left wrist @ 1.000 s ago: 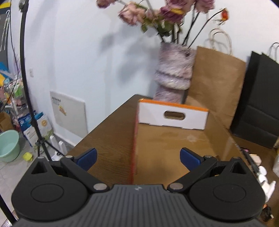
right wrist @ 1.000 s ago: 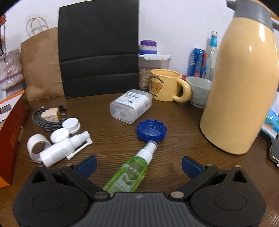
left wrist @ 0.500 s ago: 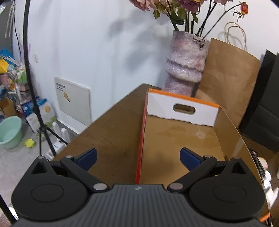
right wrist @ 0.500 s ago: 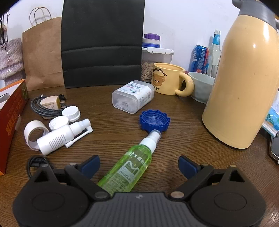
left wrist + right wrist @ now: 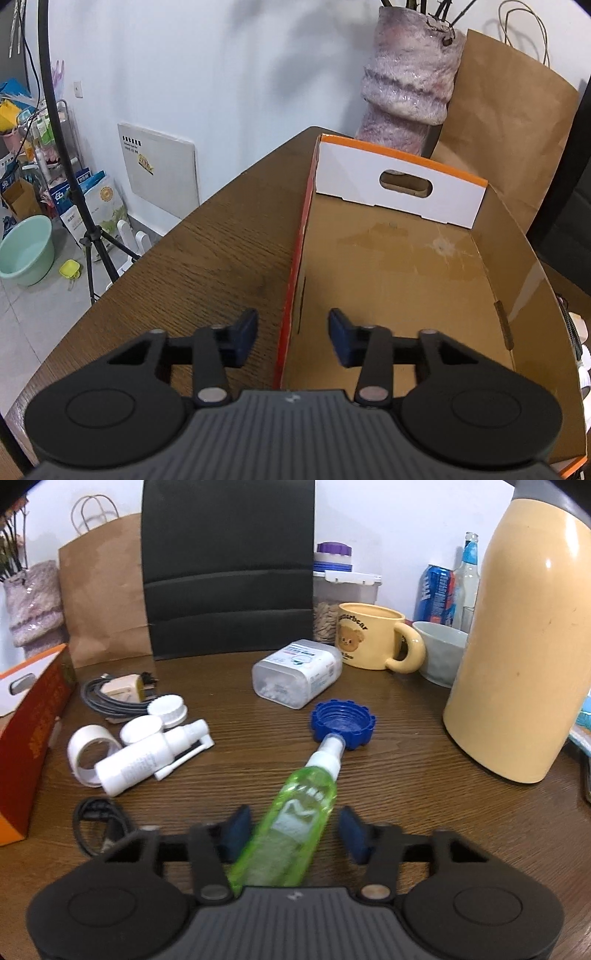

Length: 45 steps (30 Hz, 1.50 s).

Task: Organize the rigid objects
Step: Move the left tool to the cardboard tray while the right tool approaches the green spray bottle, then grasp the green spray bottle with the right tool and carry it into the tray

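Observation:
A green spray bottle (image 5: 310,794) lies on the brown table, nozzle pointing away. My right gripper (image 5: 295,830) straddles its body and its jaws are closing. The blue pads (image 5: 352,832) stand close to the bottle's sides, with thin gaps still showing. An empty cardboard box (image 5: 402,184), orange outside with a white handled end, sits at the table's left. My left gripper (image 5: 293,338) hangs over the box's left wall (image 5: 295,258), one pad on each side, jaws closing and not touching it. A white spray bottle (image 5: 144,760), tape roll (image 5: 88,753), blue cap (image 5: 343,723) and clear swab box (image 5: 295,672) lie nearby.
A tall yellow thermos (image 5: 524,646) stands at the right, with a mug (image 5: 373,638) and bowl (image 5: 439,650) behind it. A charger with cable (image 5: 118,694) and a black cable (image 5: 96,823) lie to the left. The black bag (image 5: 229,568), paper bag (image 5: 103,590) and vase (image 5: 410,85) line the back.
Both grippers' jaws have narrowed from wide open. The left gripper has moved forward and dipped over the box's left wall. The right gripper's pads now flank the green bottle closely.

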Available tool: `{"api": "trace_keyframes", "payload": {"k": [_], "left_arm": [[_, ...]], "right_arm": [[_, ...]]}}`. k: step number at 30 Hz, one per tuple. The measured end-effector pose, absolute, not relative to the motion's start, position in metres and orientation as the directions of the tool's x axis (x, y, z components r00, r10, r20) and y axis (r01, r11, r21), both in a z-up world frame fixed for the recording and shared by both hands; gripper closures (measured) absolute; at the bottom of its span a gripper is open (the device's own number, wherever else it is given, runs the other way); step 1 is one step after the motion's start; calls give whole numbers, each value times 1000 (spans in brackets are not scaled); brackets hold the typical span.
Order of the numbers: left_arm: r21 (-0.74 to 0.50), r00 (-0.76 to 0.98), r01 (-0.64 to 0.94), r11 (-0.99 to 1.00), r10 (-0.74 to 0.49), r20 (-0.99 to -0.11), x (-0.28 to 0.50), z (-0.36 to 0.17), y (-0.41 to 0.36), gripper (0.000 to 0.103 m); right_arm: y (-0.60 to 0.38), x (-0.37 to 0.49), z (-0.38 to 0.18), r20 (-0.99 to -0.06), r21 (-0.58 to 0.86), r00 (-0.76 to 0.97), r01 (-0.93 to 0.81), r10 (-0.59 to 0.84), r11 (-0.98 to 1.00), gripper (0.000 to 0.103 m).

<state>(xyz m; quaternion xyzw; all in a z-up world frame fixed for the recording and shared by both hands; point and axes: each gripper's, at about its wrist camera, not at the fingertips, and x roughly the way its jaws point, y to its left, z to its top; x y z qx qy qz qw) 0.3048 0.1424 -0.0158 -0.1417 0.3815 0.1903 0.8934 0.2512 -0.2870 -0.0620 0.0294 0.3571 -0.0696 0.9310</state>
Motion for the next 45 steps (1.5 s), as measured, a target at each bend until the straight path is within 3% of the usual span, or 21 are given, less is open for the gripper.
{"api": "trace_keyframes", "payload": {"k": [5,10,21,32,45], "left_arm": [[-96,621,-448,889,232,-749,307,-21,144,85],[-69,613,-446,892,248,-750,309,-22,145,89],[-31,623,-408,912,254,-740,316,-24,148,91],[0,662,-327,945,229,-714,327,-24,150,94],[24,674,-291,956,223,-704,331,-25,147,94]], "right_arm": [[-285,249,-61,-660,20,746,138,-91,990,72],[-282,244,-56,-632,22,769,138,-93,990,73],[-262,246,-24,-523,72,852,66,-18,995,73],[-172,300,10,-436,134,871,-188,229,973,73],[-64,372,20,-465,83,789,-413,402,907,73]]}}
